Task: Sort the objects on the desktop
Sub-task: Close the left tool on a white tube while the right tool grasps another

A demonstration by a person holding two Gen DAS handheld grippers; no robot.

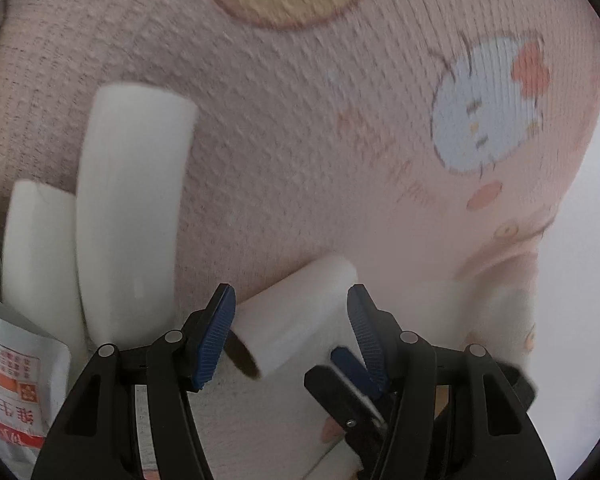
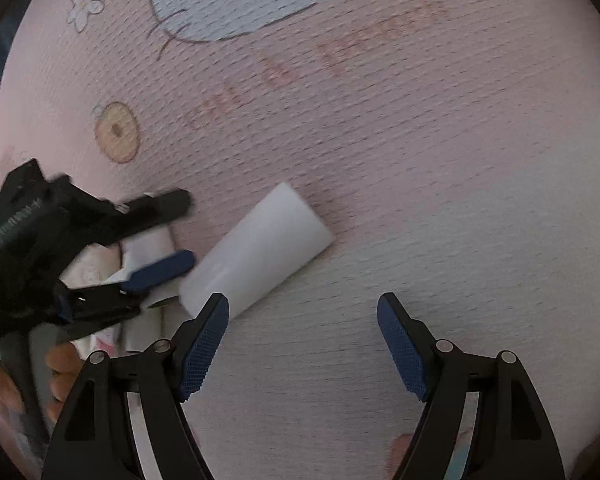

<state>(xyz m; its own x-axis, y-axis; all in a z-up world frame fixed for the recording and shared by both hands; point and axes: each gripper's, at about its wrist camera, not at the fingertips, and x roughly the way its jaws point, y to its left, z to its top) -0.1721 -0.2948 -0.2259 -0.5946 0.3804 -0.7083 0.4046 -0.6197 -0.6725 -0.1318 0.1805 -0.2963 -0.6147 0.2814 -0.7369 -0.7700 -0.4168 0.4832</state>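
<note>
White roll [image 1: 296,316] between left hand-held gripper's [image 1: 291,320] fingers.

Two close wrist views down onto the pink mat [image 1: 300,140], sharing the white roll [image 2: 256,252].

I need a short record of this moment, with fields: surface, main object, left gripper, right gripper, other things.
surface: pink cartoon-print cloth
main object: white cylinder lying on its side on the cloth
left gripper: open, fingers on either side of the cylinder, not closed on it
right gripper: open, holds nothing, cylinder just ahead to its left
other things: more white cylinders; printed packet
</note>
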